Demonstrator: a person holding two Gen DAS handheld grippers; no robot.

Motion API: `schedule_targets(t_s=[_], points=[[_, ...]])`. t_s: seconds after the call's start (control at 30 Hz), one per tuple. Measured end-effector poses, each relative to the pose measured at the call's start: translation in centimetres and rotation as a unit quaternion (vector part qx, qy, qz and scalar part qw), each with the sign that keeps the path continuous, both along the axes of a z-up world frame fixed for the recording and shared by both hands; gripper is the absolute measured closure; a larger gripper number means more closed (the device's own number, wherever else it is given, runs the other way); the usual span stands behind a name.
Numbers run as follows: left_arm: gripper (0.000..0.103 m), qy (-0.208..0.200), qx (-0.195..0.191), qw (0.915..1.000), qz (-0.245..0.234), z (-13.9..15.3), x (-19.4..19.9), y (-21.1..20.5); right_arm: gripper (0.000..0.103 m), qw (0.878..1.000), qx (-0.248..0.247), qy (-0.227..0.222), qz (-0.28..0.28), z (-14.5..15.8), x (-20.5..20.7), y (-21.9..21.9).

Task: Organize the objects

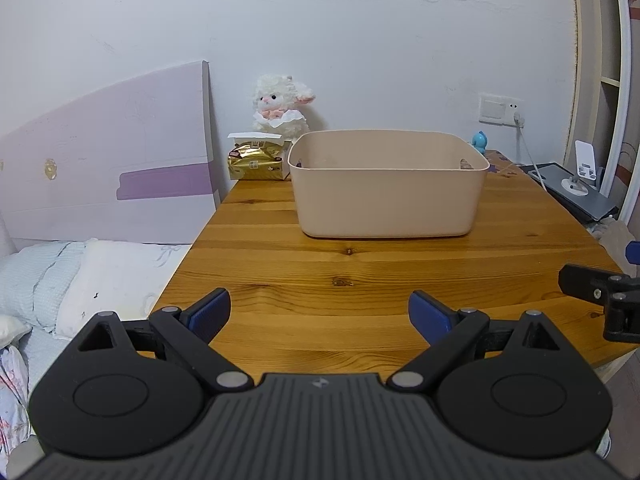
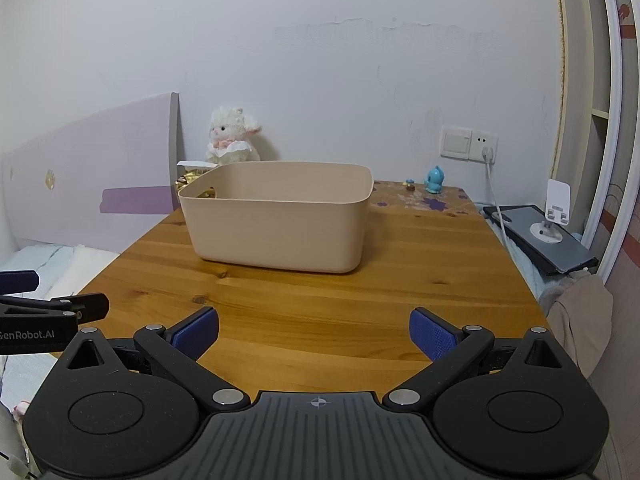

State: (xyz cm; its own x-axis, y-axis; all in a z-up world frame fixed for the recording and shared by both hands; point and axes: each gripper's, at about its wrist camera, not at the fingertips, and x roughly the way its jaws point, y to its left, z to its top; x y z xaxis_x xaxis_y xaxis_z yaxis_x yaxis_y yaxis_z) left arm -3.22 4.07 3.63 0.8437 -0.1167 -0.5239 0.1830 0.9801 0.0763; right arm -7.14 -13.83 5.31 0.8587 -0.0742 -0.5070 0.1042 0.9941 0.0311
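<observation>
Hovering low at the near edge of the worktop [image 1: 280,264], the left hand-held gripper [image 1: 319,314] and right hand-held gripper [image 2: 314,330] both gape empty, likely parked. One beige bin [image 1: 386,200] sits mid-worktop for collecting; one plush lamb [image 1: 280,110], one tissue pack [image 1: 258,162], one blue figurine [image 2: 434,180] line the back.

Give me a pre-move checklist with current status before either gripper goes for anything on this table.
1. Left gripper open and empty: ok.
2. Right gripper open and empty: ok.
3. Beige bin upright on the wooden table: ok.
4. Table between grippers and bin free of obstacles: ok.
5. Bin contents known: cannot tell, its inside is mostly hidden.
6. Loose items located: ok, blue figurine, tissue pack, plush lamb stand behind or beside the bin.
</observation>
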Motion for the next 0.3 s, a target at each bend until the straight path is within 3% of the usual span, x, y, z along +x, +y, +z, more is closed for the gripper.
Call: schedule_targets(t_s=[0.3], points=[[0.007,0.003,0.0,1.0,0.001,-0.07,0.26,-0.24,0.0,1.0,0.002,0.012,-0.001,-0.56,0.63,-0.22]])
